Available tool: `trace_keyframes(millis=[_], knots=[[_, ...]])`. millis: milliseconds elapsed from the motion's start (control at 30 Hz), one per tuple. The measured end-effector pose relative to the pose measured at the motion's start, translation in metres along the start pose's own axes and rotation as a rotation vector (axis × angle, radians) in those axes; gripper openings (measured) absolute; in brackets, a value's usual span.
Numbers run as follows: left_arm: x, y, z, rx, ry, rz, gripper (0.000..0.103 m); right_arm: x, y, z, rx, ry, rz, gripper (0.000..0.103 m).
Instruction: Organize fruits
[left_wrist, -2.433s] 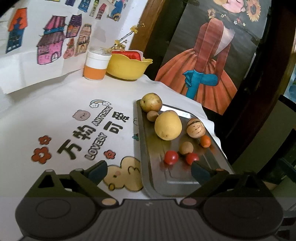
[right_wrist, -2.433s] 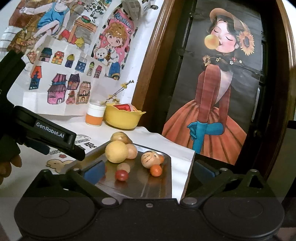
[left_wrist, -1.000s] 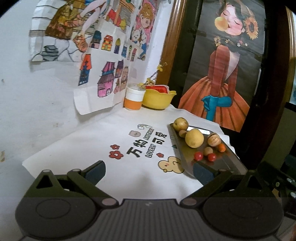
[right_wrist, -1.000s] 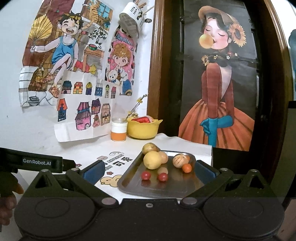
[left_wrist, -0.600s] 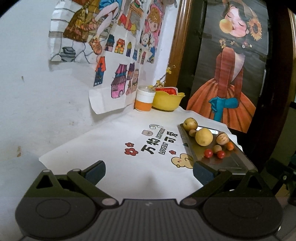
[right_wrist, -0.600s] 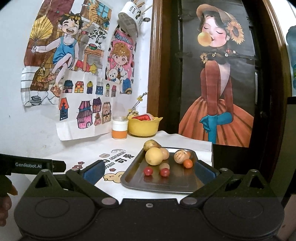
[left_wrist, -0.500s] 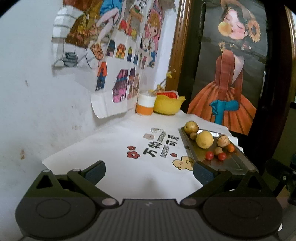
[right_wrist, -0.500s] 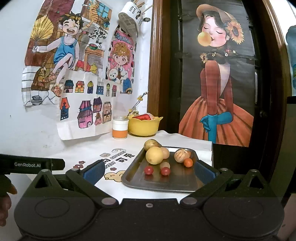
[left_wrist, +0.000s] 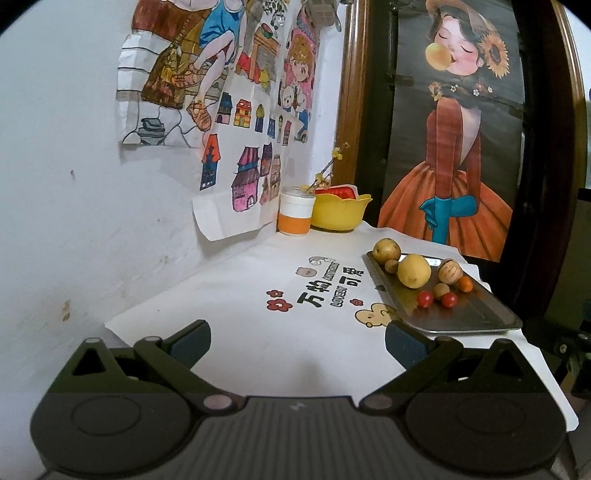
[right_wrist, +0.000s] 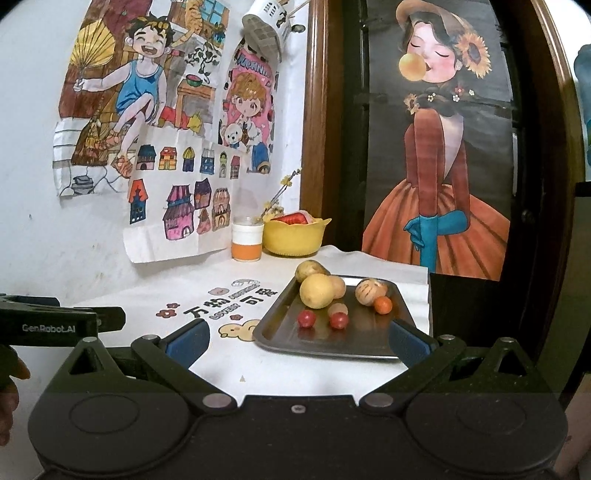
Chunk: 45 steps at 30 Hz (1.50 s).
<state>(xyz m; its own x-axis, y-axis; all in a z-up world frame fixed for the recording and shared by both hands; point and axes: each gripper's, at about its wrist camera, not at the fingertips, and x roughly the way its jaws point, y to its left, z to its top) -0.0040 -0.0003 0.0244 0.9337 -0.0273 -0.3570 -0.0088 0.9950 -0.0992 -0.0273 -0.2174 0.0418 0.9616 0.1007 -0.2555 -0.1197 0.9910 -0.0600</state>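
- Both grippers hang back from the worktop (left_wrist: 229, 295), empty: my left gripper (left_wrist: 297, 341) has its jaws spread wide, and my right gripper (right_wrist: 297, 338) likewise.
- Nothing looks left to gather, I judge: no fruit lies loose on the cloth.
- Every fruit sits on the metal tray (right_wrist: 354, 345) at the worktop's right: a large yellow fruit (right_wrist: 316, 290), brownish ones, two red cherry tomatoes (right_wrist: 306, 318) and an orange one (right_wrist: 382, 305).

Dim, soft indoor light; sharp focus at centre, strong fisheye bending and black vignette at the corners.
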Motion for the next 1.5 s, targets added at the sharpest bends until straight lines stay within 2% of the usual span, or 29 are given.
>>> trace_keyframes(millis=[467,1500], knots=[[-0.004,0.014,-0.02,-0.036,0.009,-0.015,0.103,0.0,0.007,-0.019,0.024,0.032,-0.008,0.102],[-0.004,0.013,-0.022,-0.026,0.02,-0.019,0.103,0.003,0.007,-0.02,0.029,0.044,-0.012,0.102]])
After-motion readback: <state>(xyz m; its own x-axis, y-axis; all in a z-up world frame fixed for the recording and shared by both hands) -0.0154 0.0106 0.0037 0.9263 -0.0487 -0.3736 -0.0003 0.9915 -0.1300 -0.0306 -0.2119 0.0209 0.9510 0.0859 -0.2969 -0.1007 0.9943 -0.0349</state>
